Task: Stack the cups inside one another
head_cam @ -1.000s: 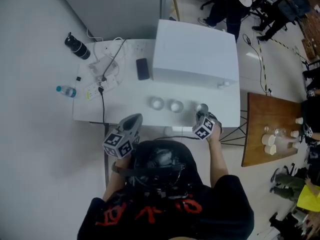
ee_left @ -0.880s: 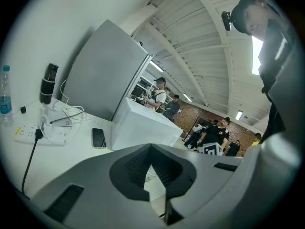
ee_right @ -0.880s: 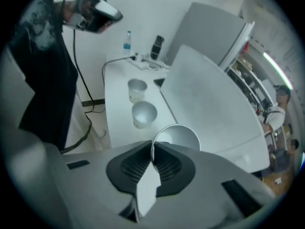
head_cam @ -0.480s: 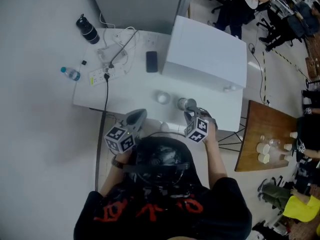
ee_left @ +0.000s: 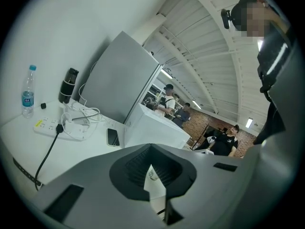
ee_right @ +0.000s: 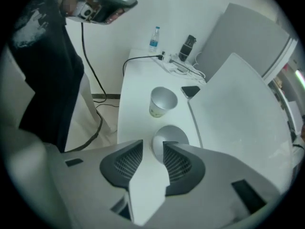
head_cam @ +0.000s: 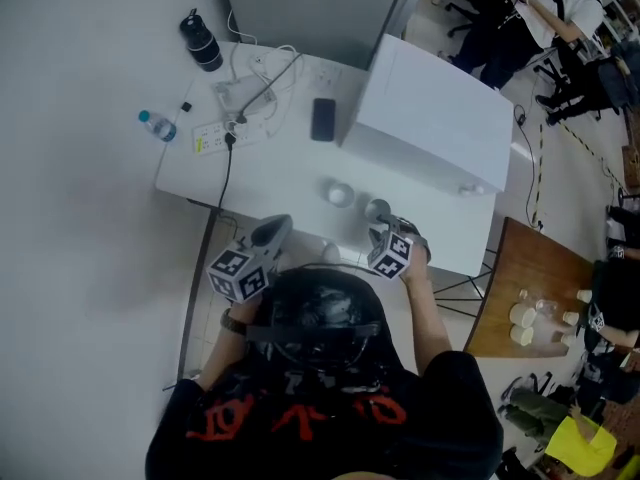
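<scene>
Bright, even indoor light; white worktop (head_cam: 290,178) close to washed out, shadows faint and soft. Head view sharp, wide. Both gripper views: heavy fisheye bend, black vignette at corners. Left gripper view: ceiling light (ee_left: 249,122) glows far off, mosaic patch top right. Right gripper view: near cup (ee_right: 174,136) soft, foreground unfocused.

White counter (head_cam: 285,168): paper cup (head_cam: 340,194) mid, 2nd cup (head_cam: 378,210) just right; phone (head_cam: 323,119), big white box (head_cam: 435,128) far right; power strip (head_cam: 218,138), water bottle (head_cam: 158,125), black flask (head_cam: 203,44) left.
</scene>
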